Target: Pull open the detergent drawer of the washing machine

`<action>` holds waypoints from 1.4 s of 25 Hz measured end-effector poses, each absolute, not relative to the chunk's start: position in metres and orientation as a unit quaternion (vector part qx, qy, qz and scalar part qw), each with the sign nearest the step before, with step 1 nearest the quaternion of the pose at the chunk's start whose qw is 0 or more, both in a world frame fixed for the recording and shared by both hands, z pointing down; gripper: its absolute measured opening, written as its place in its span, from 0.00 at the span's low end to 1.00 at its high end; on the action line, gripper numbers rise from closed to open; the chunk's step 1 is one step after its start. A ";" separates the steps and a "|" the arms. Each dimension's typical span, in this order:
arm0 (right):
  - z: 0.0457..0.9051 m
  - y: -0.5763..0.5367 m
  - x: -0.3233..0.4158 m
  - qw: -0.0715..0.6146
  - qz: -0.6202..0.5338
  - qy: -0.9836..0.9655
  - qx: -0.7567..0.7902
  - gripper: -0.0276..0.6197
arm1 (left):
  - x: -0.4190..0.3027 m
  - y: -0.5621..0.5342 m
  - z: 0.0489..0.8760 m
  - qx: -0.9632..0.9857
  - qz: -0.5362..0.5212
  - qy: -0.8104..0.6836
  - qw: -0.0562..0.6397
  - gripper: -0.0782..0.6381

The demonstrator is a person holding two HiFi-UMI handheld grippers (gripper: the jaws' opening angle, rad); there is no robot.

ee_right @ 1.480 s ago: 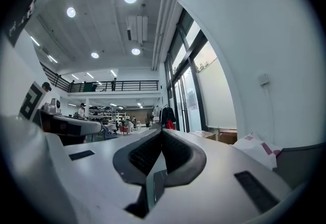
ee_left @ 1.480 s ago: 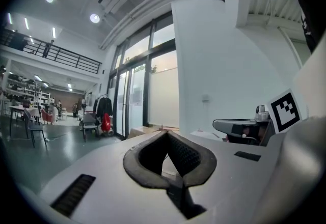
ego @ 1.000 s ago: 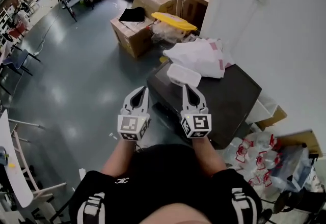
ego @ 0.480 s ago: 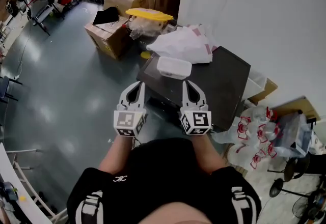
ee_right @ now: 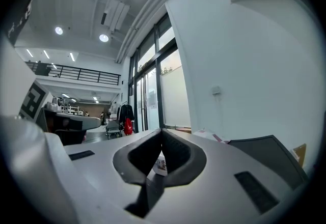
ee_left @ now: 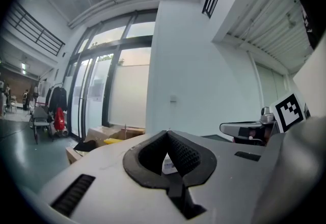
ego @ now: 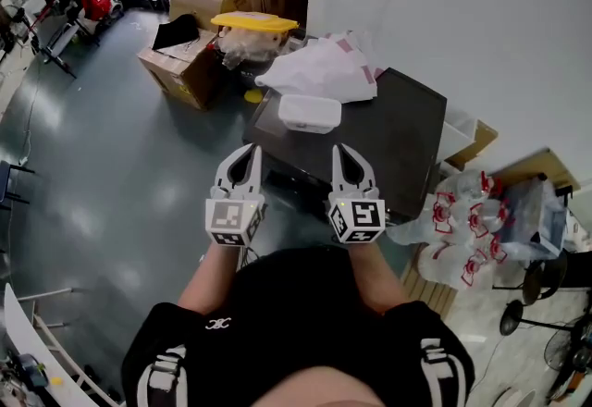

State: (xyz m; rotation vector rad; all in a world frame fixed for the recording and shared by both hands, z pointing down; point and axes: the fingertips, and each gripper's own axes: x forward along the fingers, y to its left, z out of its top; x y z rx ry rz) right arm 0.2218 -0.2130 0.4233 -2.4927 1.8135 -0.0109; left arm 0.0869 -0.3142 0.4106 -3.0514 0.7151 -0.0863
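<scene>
The washing machine [ego: 393,132] is a dark box with a flat black top, just beyond my two grippers in the head view. Its front face is in shadow and I cannot make out the detergent drawer. My left gripper [ego: 248,152] hovers over the floor by the machine's left front corner, shut and empty. My right gripper [ego: 340,152] is over the machine's front edge, also shut with nothing in it. In the left gripper view the pads [ee_left: 178,152] meet at the tip. The right gripper view shows the machine's top [ee_right: 260,149] to the right of the shut jaws.
A white lidded box [ego: 309,112] and a white plastic bag [ego: 319,72] lie on the machine's far end. Cardboard boxes [ego: 185,72] and a yellow lid [ego: 254,22] stand behind it. Packs of water bottles [ego: 462,234] sit at the right.
The head view has swung round, so the machine now lies straight ahead of both grippers. The right gripper has edged towards it. Both jaws stay shut.
</scene>
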 end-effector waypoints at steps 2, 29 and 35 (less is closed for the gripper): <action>0.424 -0.212 0.221 0.028 -0.004 0.588 -0.809 0.05 | 0.086 -0.313 0.408 -0.973 -0.023 0.228 0.007 0.10; 0.440 -0.215 0.200 0.008 -0.024 0.615 -0.788 0.05 | 0.050 -0.334 0.518 -0.867 0.088 0.130 -0.473 0.50; 0.453 -0.209 0.199 0.000 -0.041 0.614 -0.788 0.05 | 0.056 -0.319 0.571 -0.854 0.053 0.112 -0.504 0.50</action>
